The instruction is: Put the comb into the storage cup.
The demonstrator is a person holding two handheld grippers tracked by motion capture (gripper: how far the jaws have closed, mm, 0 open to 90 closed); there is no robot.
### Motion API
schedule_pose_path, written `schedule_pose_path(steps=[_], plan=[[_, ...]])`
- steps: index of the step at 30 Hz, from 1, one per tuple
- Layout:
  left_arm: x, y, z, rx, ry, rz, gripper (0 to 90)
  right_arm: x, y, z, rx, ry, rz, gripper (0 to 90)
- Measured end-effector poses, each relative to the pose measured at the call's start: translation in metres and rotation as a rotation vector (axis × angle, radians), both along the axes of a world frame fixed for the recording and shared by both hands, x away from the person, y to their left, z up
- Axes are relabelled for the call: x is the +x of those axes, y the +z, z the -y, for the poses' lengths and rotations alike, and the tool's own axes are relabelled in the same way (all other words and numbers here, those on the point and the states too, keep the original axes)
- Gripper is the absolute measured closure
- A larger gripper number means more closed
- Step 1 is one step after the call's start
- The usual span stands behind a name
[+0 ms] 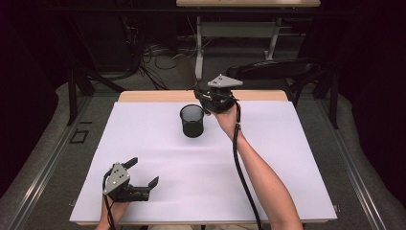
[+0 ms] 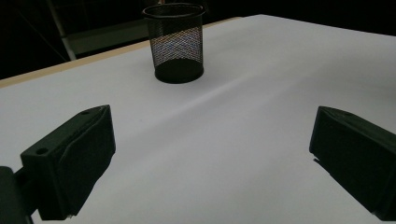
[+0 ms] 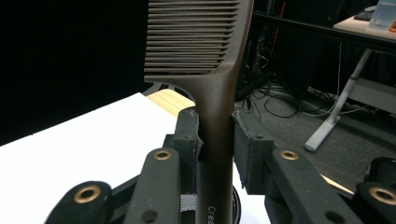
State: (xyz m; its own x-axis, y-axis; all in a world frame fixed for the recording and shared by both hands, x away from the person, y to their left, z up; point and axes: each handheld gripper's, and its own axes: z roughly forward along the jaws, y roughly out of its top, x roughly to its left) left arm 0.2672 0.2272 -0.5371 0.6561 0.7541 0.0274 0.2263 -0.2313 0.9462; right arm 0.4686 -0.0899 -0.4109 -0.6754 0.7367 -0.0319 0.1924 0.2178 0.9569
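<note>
R gripper (image 3: 215, 140) jaws clamped on brown comb (image 3: 205, 56) handle, teeth up, just above mesh cup (image 1: 192, 120) nr far edge of surface (image 1: 268, 158); L gripper (image 1: 143, 173) jaws wide apart, nr front-left corner

Comb (image 3: 212, 70): tooth end cut off by top edge, handle end by bottom edge of right gripper view; handle lettering only partly readable. Mesh cup (image 3: 189, 203) mostly hidden behind comb and jaws. Right gripper (image 1: 207, 101): fingertips too small to resolve in high view.

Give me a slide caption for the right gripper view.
Right gripper clamps the handle of a dark brown plastic comb, teeth up, above a black mesh cup.
</note>
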Motion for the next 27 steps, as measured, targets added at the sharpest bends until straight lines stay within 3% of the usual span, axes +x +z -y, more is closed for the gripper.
schedule_pose_path(steps=[27], plan=[[0.000, 0.000, 0.000, 0.003, 0.001, 0.002, 0.6, 0.018, -0.009, -0.013, 0.043, -0.012, 0.015, 72.8]])
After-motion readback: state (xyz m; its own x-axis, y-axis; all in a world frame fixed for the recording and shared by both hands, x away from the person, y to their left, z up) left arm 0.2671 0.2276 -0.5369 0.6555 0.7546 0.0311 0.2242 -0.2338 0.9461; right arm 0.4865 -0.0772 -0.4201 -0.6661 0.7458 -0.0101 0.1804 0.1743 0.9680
